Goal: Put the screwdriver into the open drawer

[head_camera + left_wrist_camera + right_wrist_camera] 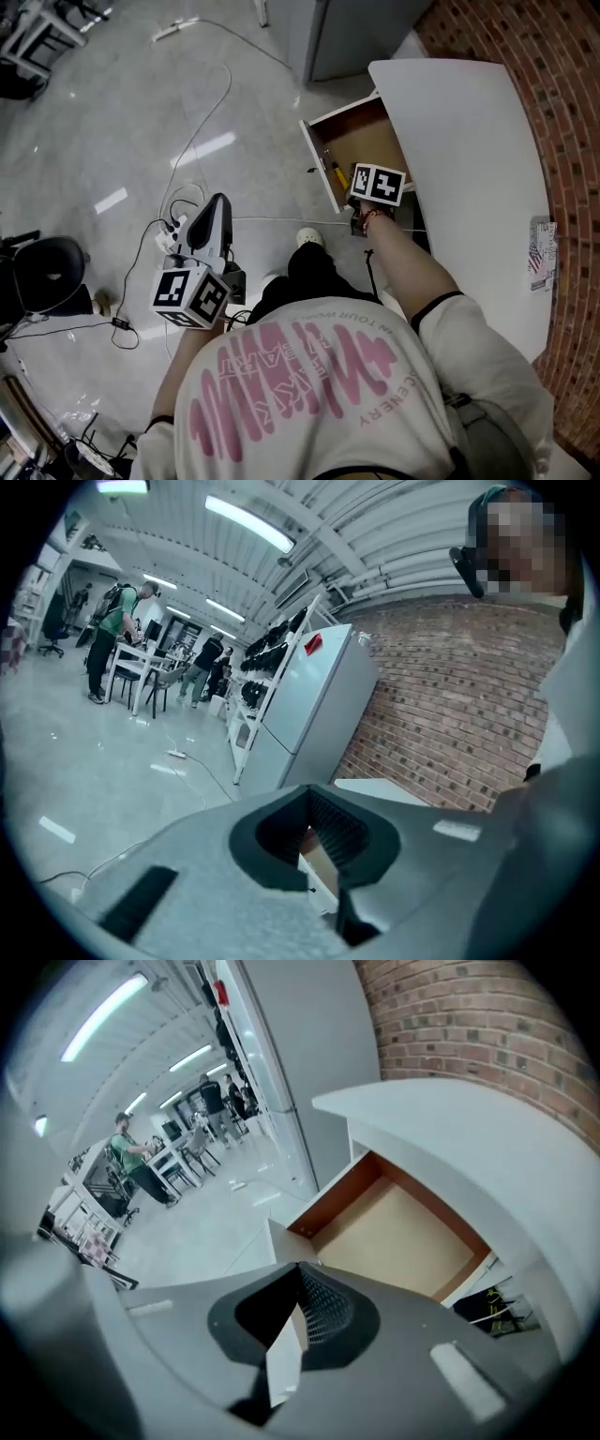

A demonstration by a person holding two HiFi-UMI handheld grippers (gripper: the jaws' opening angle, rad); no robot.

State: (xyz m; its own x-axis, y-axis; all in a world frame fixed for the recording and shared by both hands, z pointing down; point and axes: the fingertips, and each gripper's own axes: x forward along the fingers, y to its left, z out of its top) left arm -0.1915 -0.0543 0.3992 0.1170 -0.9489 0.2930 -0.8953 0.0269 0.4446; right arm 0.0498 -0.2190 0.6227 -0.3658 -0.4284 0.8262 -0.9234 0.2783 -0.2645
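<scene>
**Inside the open drawer [366, 141], the screwdriver [335, 172] lies flat; left gripper [309, 799] and right gripper [300, 1277] are both closed and empty**

Seen from the head view, the screwdriver is a thin, short rod with a yellow handle marked with black. It rests on the drawer's floor, close against the inner face of the white front panel. Its long axis runs along that panel, from upper left to lower right in the picture. It is too small there to say which end is the tip.

The drawer is a shallow box with a smooth, tan, wood-like floor and reddish-brown side walls. It is pulled out from under a table [459, 159] with a plain white top and a rounded outline.

The right gripper hangs above the drawer's near end and tilts down towards it. Its matte grey jaws are pressed together with nothing between them, and its black-and-white marker cube [378, 184] faces up. The left gripper is held well apart from the drawer, over the floor, and points almost level. Its jaws are likewise together and hold nothing.

A rough red brick wall [562, 141] runs beside the table. The floor [112, 112] is glossy pale grey, with thin white cables trailing to a power strip [172, 236].
</scene>
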